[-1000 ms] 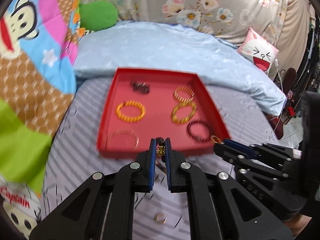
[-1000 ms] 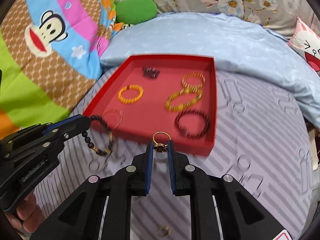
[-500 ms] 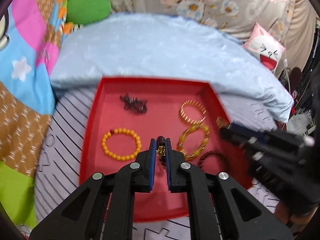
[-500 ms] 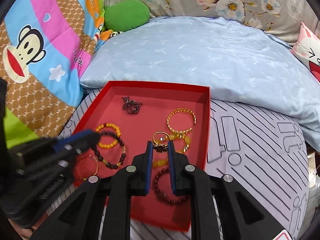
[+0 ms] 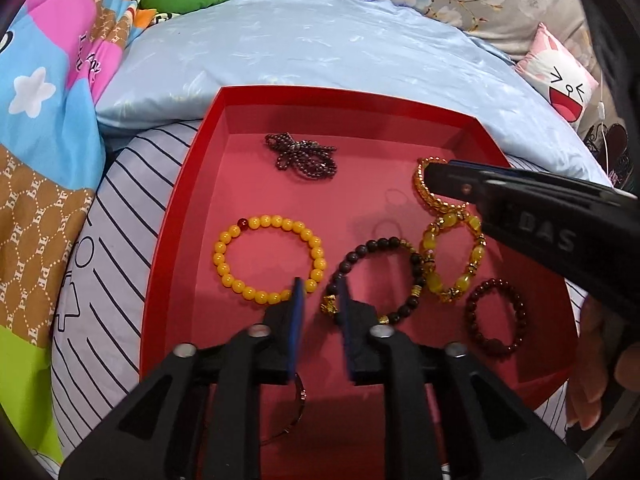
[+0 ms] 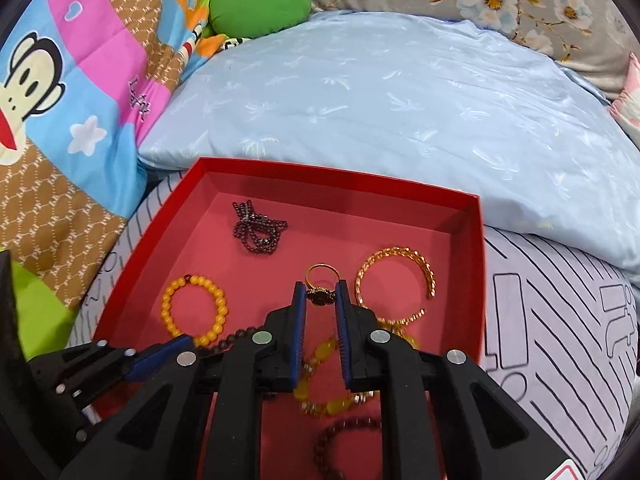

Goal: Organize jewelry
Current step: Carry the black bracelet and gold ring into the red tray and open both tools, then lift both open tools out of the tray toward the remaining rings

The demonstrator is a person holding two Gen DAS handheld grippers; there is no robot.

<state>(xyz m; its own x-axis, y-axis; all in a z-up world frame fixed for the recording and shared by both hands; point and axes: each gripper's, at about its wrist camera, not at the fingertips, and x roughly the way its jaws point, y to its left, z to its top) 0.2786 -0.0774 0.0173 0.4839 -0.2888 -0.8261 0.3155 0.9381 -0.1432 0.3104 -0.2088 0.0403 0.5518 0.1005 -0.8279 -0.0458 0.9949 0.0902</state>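
Note:
A red tray [image 5: 180,200] [image 6: 152,240] lies on the bed with several bracelets in it. My left gripper [image 5: 320,298] hangs low over the tray, its jaws opening. The dark bead bracelet [image 5: 376,276] with gold charms rests on the tray floor; its near edge sits between the fingers, and the pads do not press on it. My right gripper [image 6: 320,294] is shut on a gold ring [image 6: 320,280] with a dark stone, held above the tray's middle. From the right, the right gripper [image 5: 436,174] reaches over a gold chain bracelet [image 5: 424,196].
Also in the tray: a yellow bead bracelet [image 5: 270,260], a dark bead cluster [image 5: 304,156], a yellow stone bracelet [image 5: 452,260], a dark red bracelet [image 5: 496,320], and a thin bangle [image 5: 296,408]. A blue pillow [image 6: 380,100] lies behind, a cartoon blanket [image 6: 80,80] to the left.
Both grippers moved forward and down over the tray. The left jaws have parted and the dark bracelet now lies on the tray floor. The right gripper still holds the ring.

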